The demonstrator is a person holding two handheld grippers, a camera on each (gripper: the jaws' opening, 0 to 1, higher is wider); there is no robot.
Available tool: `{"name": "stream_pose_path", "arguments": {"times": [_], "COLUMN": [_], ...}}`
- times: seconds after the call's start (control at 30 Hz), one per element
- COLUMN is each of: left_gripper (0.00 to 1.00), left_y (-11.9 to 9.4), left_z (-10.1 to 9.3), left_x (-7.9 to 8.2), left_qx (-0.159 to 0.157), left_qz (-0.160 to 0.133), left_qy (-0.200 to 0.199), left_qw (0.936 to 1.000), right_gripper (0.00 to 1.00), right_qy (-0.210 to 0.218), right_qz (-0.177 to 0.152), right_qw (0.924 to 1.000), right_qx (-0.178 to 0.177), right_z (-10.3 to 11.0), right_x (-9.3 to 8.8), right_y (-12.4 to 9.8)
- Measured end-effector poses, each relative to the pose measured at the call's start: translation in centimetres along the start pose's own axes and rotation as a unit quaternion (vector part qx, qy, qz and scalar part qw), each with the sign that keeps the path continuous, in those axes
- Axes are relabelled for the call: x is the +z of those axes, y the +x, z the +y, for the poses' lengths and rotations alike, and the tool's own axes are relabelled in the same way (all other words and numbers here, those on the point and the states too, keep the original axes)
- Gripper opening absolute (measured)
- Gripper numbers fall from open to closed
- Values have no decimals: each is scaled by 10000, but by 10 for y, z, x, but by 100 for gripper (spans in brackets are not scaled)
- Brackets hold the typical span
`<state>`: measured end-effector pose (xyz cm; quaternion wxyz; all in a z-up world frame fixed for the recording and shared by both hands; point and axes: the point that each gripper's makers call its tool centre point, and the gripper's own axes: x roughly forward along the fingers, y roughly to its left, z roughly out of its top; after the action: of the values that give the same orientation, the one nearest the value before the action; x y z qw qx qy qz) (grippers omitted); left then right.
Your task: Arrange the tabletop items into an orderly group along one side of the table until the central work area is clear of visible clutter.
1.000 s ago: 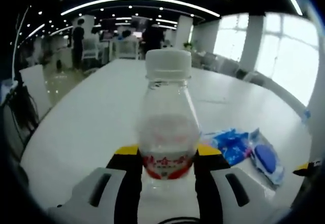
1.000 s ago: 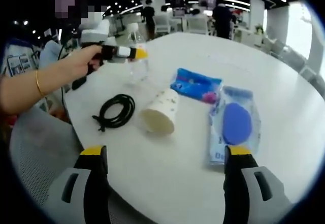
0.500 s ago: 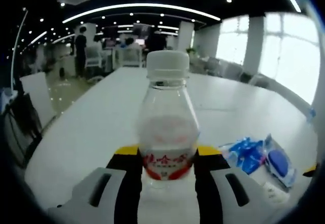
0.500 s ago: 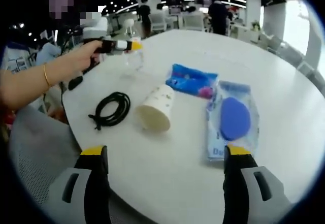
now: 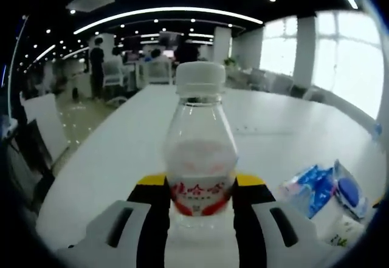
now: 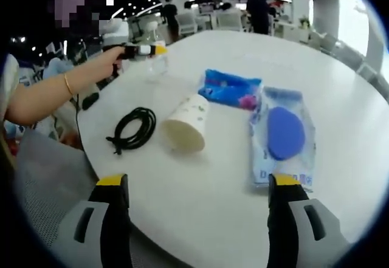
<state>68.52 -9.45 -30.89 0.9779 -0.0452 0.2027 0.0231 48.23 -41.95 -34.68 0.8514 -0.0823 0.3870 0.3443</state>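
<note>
Currently left gripper (image 5: 200, 204) clamped on bottle (image 5: 200, 152) at the label band, bottle upright, white cap on, seemingly empty; in the right gripper view it sits out at 11 o'clock near the table (image 6: 340, 79) edge, held by the person's hand (image 6: 112, 61). Right gripper (image 6: 197, 210) hangs spread wide, holding nothing, low over bare table near the edge. Ahead of it: black cable (image 6: 134, 128) coiled at 10 o'clock, paper cup (image 6: 187, 124) on its side just beside it, blue pack (image 6: 231, 89) at 12 o'clock, wipes pack (image 6: 281, 137) with a blue oval at 1 o'clock, touching or overlapping the blue pack. Step: placing bottle at one side as group anchor. Next: set bottle down upright, release, then fetch cup and stand it beside it; 4 items left in centre
</note>
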Motion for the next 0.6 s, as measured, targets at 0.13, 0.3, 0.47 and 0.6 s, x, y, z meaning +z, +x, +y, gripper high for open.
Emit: {"name": "stream_pose_path", "arguments": {"times": [0.13, 0.3, 0.47, 0.6], "left_gripper": [37, 37, 37, 37], "left_y": [8, 21, 31, 38], "left_z": [8, 14, 20, 26], "left_x": [5, 9, 12, 11], "left_qx": [65, 43, 73, 128], "left_qz": [-98, -146, -194, -204], "left_qy": [-6, 60, 61, 71], "left_qw": [9999, 9999, 9998, 9997], "right_gripper": [94, 95, 94, 94], "right_qy": [3, 37, 54, 83], "right_qz": [73, 185, 288, 341], "right_qw": [10000, 9998, 9995, 9993], "right_qx": [-42, -42, -83, -102], "right_z": [-2, -2, -6, -7], "right_x": [-4, -12, -18, -21], "right_y": [2, 4, 6, 7]}}
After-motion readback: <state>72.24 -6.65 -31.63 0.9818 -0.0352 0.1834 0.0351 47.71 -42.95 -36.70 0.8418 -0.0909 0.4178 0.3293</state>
